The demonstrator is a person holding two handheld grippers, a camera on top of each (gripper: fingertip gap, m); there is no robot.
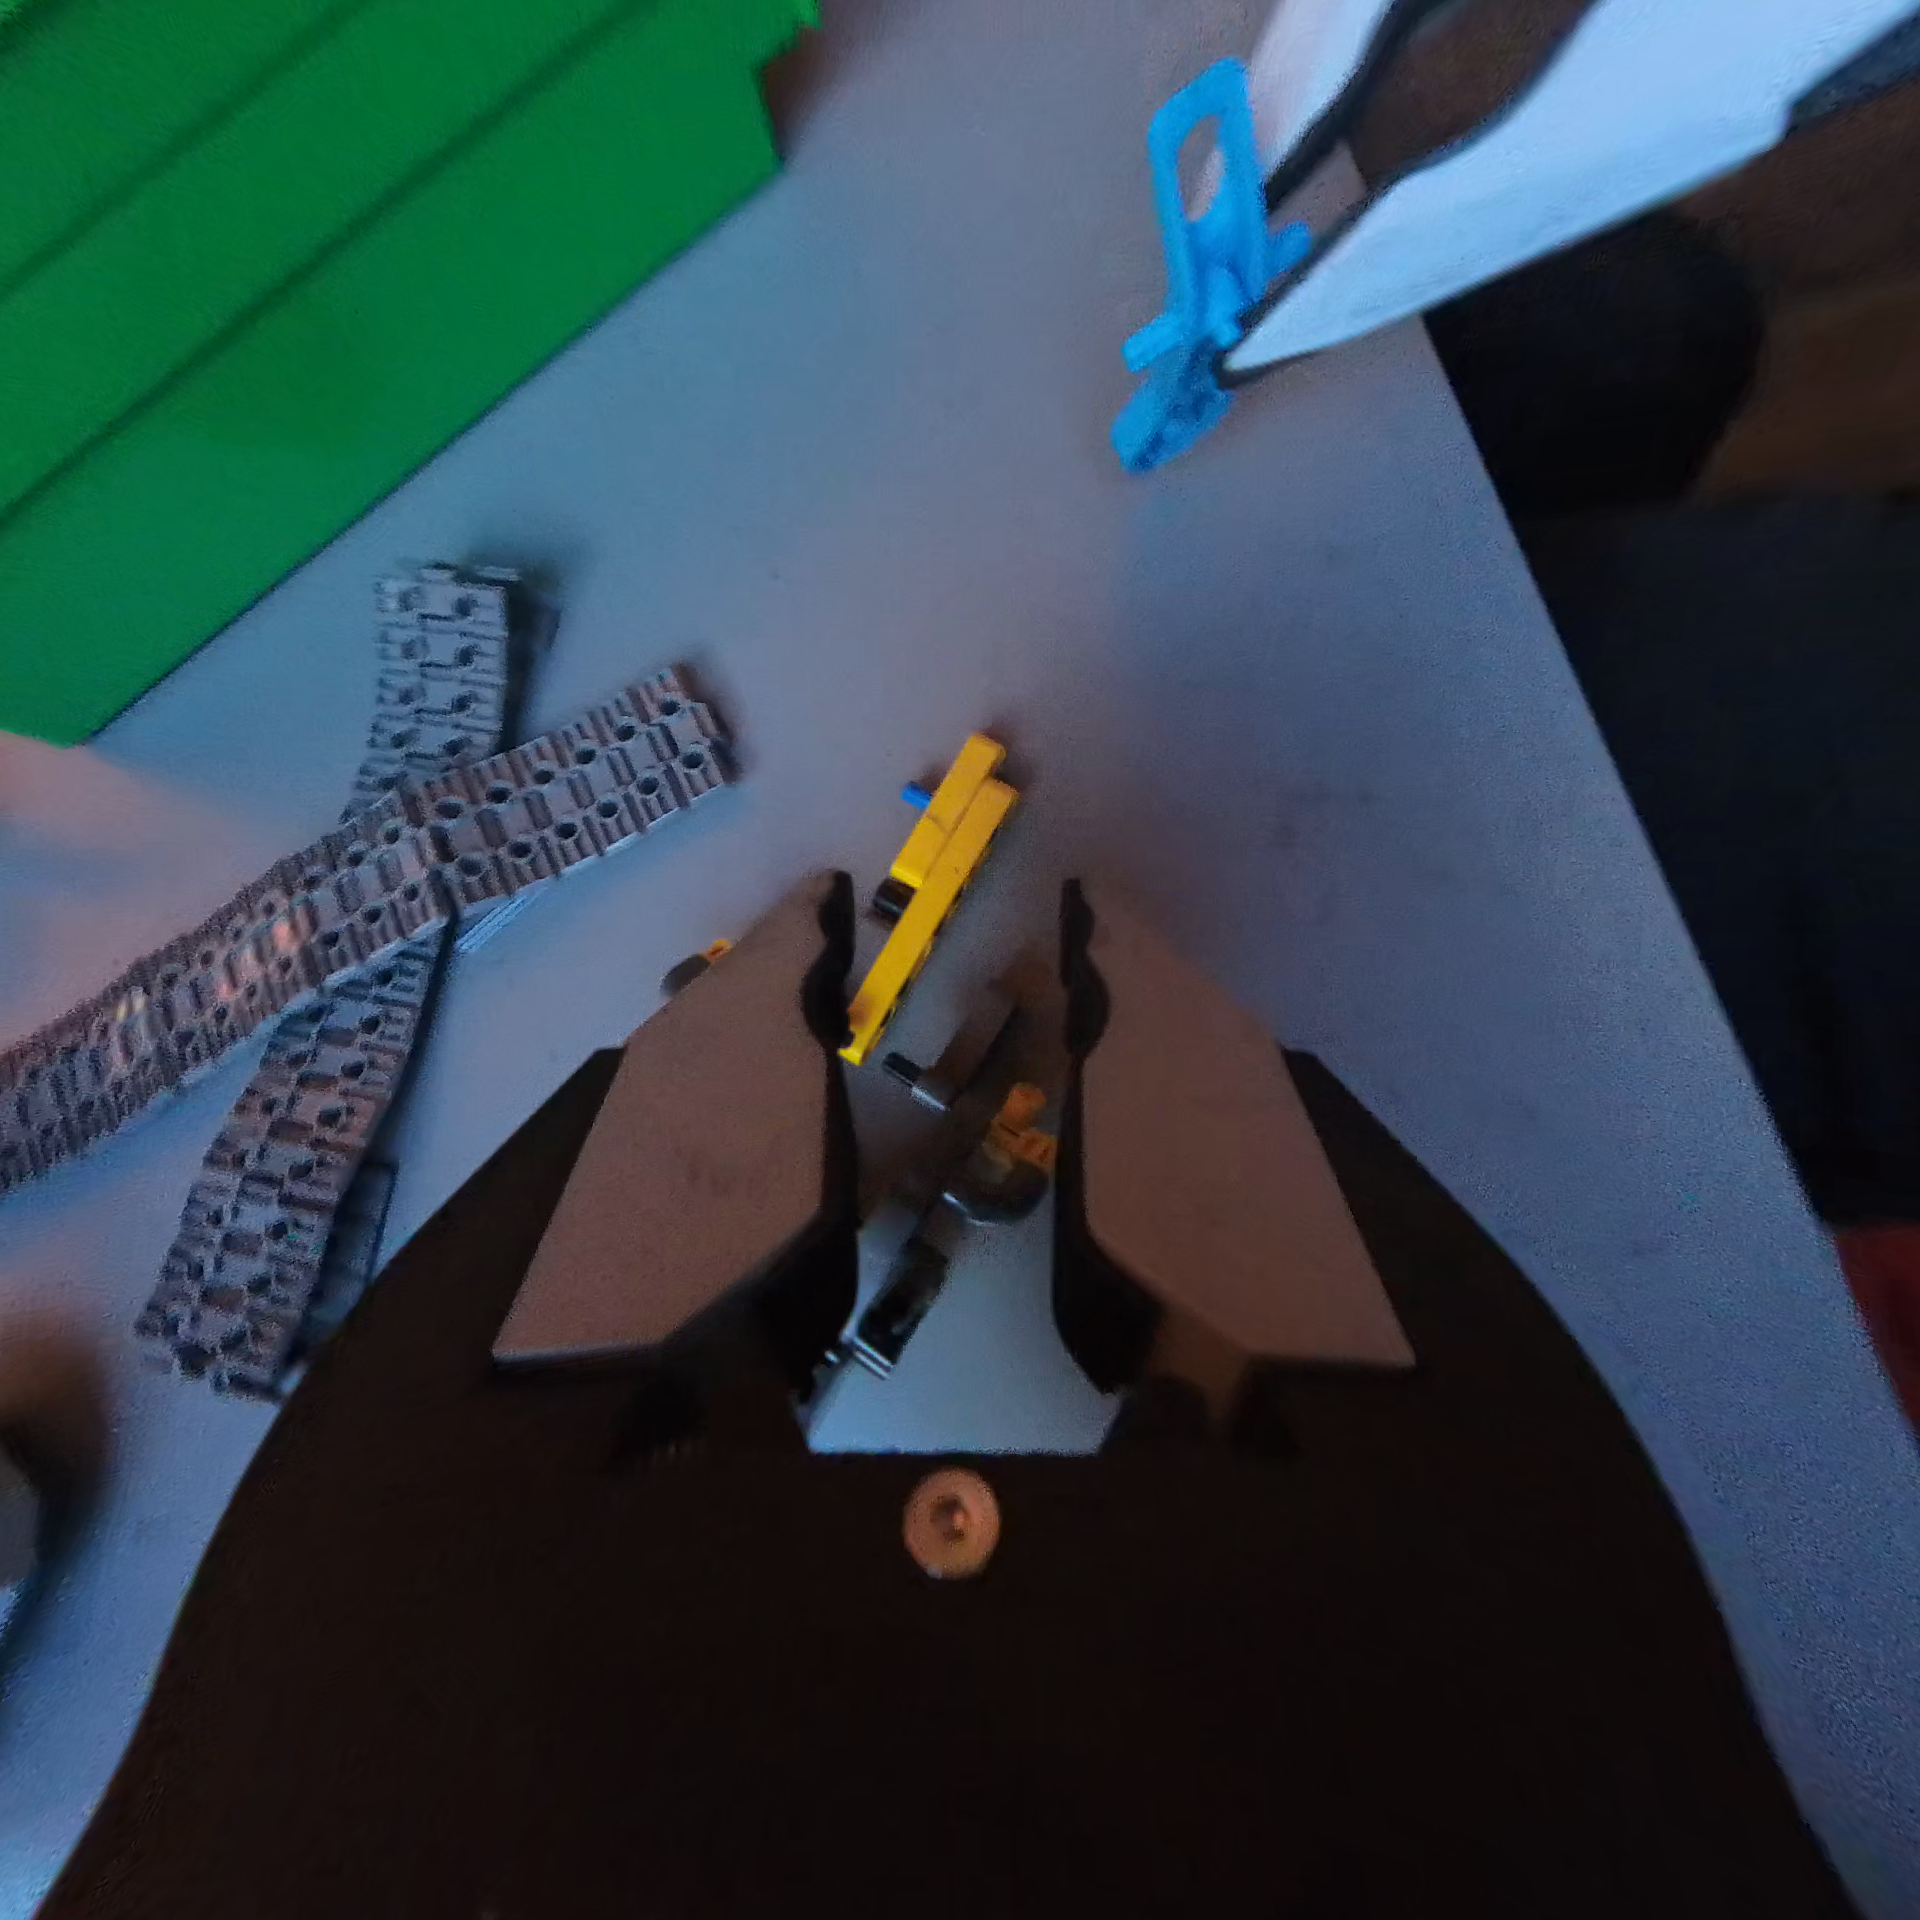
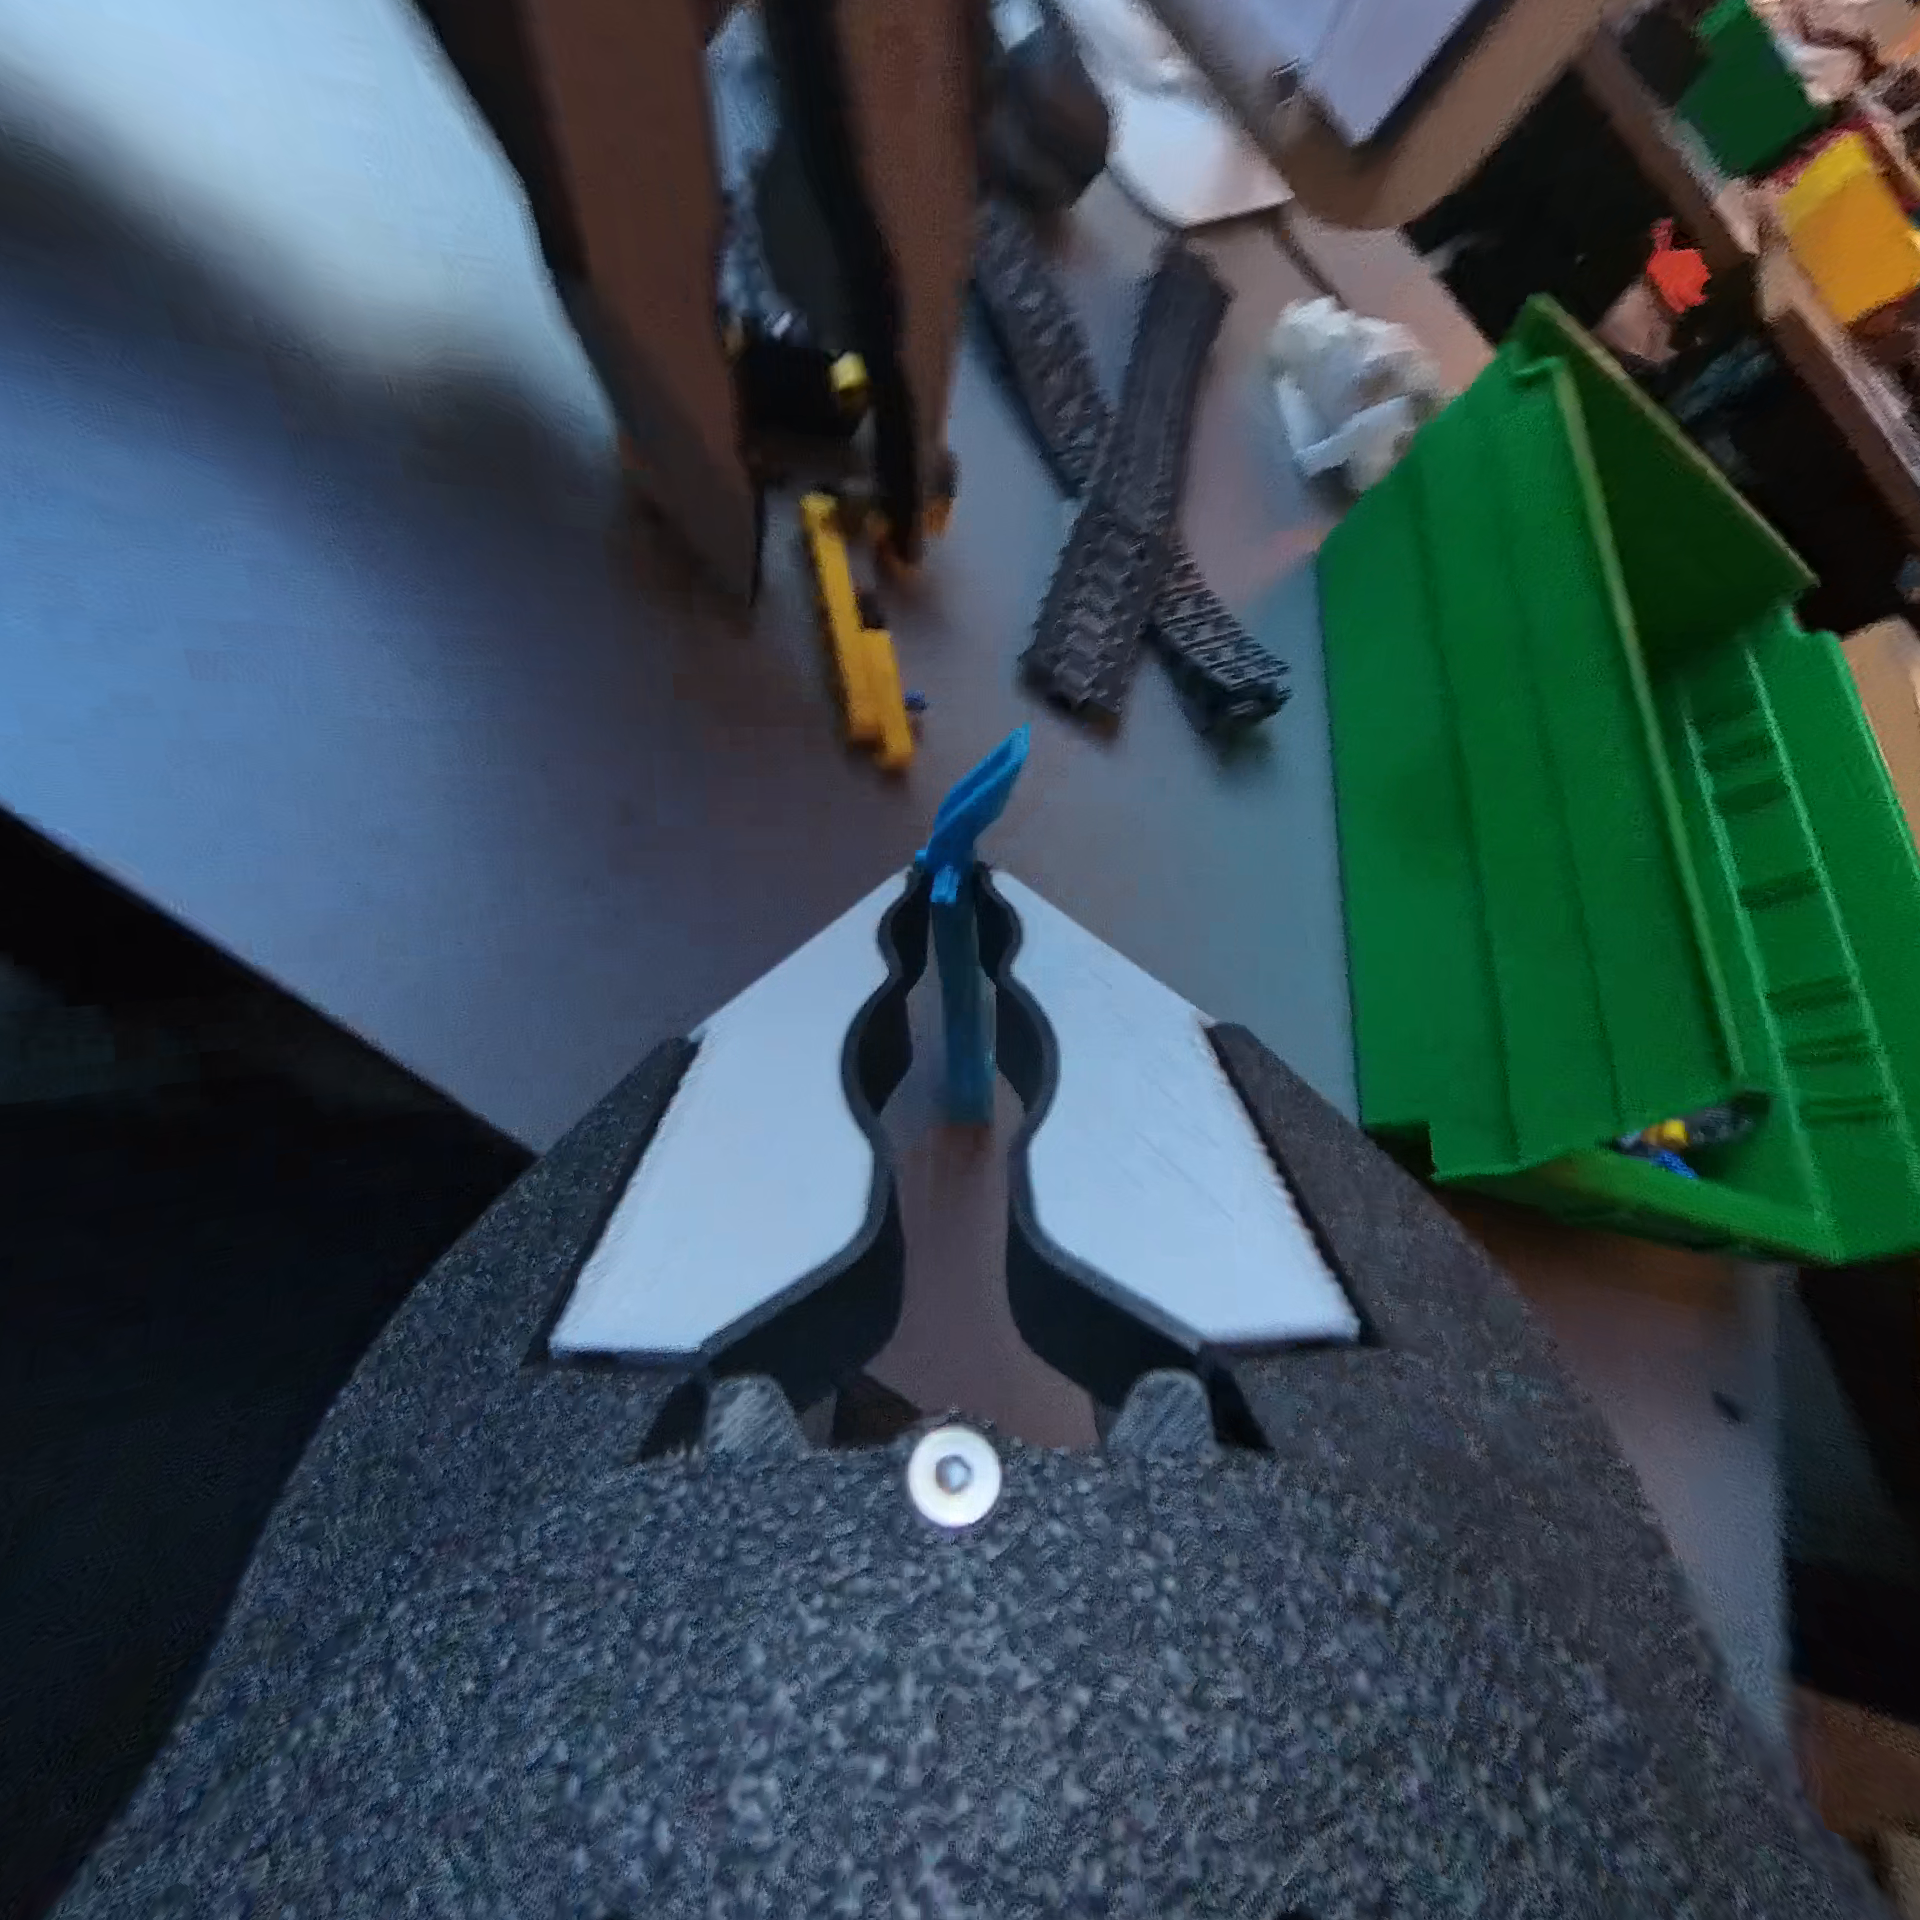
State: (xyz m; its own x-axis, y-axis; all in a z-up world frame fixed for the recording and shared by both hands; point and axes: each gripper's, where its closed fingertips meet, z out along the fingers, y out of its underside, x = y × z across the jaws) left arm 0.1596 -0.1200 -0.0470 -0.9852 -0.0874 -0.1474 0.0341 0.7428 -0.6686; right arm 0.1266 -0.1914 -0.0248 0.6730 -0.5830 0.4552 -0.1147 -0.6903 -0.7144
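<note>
My left gripper (image 1: 954, 888) is open and low over the table, also seen far off in the right wrist view (image 2: 831, 561). A yellow beam (image 1: 971, 800) lies between its fingertips, close to the left finger, also in the right wrist view (image 2: 857, 655). A small grey and orange assembly (image 1: 987, 1153) lies on the table deeper between the fingers. My right gripper (image 2: 951, 878) is shut on a blue plastic piece (image 2: 961, 997) and holds it above the table. It also shows at the upper right of the left wrist view (image 1: 1257, 270), with the blue piece (image 1: 1195, 270).
Several grey track strips (image 1: 416, 862) lie crossed left of the left gripper, also in the right wrist view (image 2: 1112, 540). A green bin (image 1: 312, 260) stands at the back left, seen at the right in the right wrist view (image 2: 1558, 831). The table edge (image 1: 1538, 582) runs along the right. The grippers' ends are close to 9 cm from one another.
</note>
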